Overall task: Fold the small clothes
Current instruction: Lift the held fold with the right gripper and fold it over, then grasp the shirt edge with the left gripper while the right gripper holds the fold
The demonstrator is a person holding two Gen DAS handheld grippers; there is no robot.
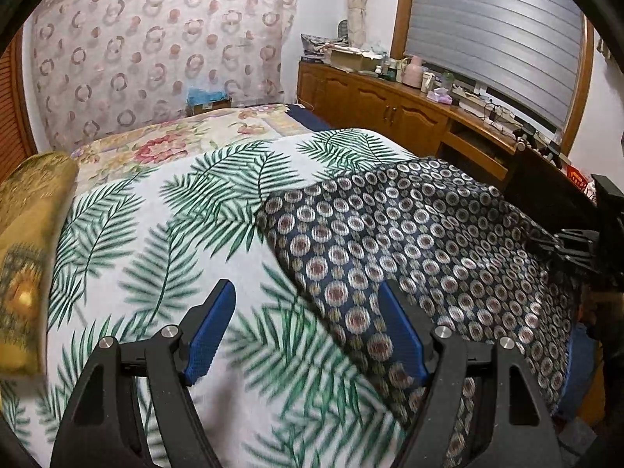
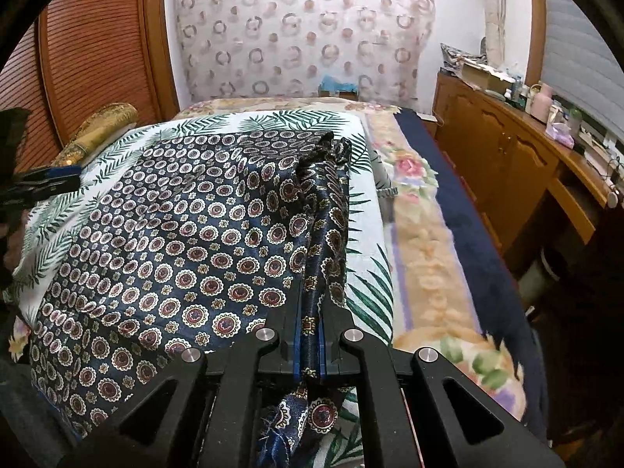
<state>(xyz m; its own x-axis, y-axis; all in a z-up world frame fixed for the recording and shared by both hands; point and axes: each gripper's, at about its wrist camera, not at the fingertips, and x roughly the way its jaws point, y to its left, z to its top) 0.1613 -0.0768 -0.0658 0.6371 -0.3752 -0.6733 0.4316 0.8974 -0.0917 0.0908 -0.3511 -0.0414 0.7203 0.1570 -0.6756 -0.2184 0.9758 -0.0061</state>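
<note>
A navy garment with a round medallion print [image 1: 409, 230] lies spread on a white palm-leaf sheet [image 1: 163, 210] on the bed; it also shows in the right wrist view [image 2: 187, 241]. My left gripper [image 1: 306, 296] is open and empty, its blue pads [image 1: 212, 331] apart, over the garment's left edge. My right gripper [image 2: 310, 327] is shut on a bunched edge of the navy garment [image 2: 323, 210] and holds it raised. The left gripper [image 2: 50, 185] shows at the far left of the right wrist view.
A gold bolster pillow [image 1: 27, 241] lies along the bed's left side. A floral blanket [image 2: 425, 241] covers the bed's right part. A wooden cabinet [image 2: 503, 163] with clutter on top stands to the right. A patterned curtain [image 1: 156, 46] hangs behind.
</note>
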